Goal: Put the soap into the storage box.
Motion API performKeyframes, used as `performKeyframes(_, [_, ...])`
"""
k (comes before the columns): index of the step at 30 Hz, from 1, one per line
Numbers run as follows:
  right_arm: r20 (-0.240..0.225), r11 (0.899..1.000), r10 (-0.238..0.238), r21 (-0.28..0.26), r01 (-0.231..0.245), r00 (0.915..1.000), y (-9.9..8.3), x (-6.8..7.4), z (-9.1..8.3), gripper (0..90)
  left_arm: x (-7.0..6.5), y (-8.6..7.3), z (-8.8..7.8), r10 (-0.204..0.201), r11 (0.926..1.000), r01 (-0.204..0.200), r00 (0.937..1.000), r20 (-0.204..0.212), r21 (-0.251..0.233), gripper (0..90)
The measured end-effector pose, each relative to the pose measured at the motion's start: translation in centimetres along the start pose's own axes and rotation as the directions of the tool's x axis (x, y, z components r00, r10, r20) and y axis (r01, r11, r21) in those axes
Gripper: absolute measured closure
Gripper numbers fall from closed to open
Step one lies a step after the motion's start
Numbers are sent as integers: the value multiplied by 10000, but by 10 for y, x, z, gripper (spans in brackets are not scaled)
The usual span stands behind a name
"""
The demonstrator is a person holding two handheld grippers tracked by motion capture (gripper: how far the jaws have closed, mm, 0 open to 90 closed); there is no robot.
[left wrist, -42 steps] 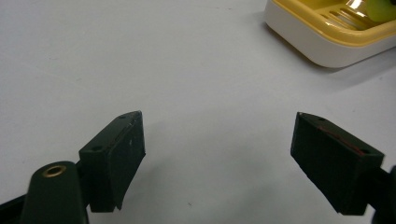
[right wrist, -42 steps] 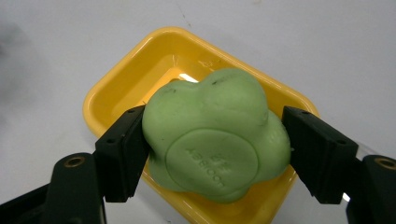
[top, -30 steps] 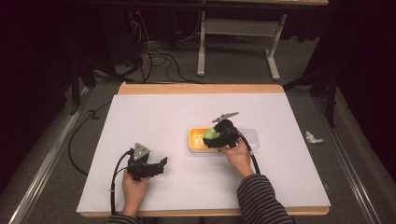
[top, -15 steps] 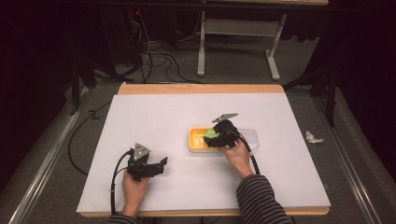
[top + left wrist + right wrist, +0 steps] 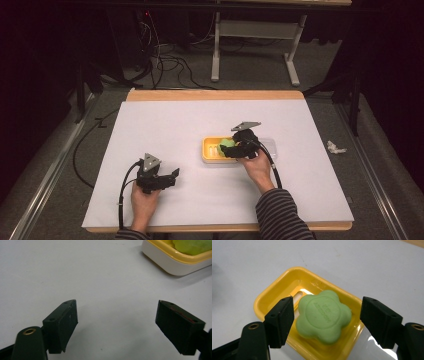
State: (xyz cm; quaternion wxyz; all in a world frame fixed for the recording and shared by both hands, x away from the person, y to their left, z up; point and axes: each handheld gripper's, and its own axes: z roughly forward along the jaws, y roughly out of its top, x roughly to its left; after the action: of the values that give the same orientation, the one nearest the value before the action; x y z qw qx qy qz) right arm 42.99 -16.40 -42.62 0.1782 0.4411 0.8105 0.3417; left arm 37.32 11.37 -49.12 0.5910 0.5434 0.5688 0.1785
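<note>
A white sheet covers the wooden table, whose bare pale-wood edge shows along the far side. Around it lies grey floor, with black cables looping behind the table, a pale metal frame stand beyond them, and a crumpled white scrap on the floor to the right. The room past that is dark.

The green flower-shaped bar of soap lies in the yellow rectangular plastic soap dish, right of the table's centre. The right gripper hovers over it with the soap between its jaws; a gap shows on each side, so the pads do not press on it, and the jaws have just been opening a little. The left gripper rests near the front left of the table, jaws spread wide over bare white sheet, holding nothing.

In the high view the right gripper and hand cover much of the dish, and a clear thing just behind them is hard to make out. The embossed lettering on the soap is too faint to read. In the left gripper view the dish is cut off at the top corner.
</note>
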Motion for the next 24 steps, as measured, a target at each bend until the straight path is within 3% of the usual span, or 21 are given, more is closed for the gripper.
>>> performKeyframes(6, [217,9986,41,-537,-29,9998,-6,-3,-14,321,0,0,0,48,10000,-48,10000,-9,1,187])
performKeyframes(24, [394,9927,209,-1192,-161,9990,-17,-14,-46,331,0,0,0,81,10000,-81,10000,23,8,187])
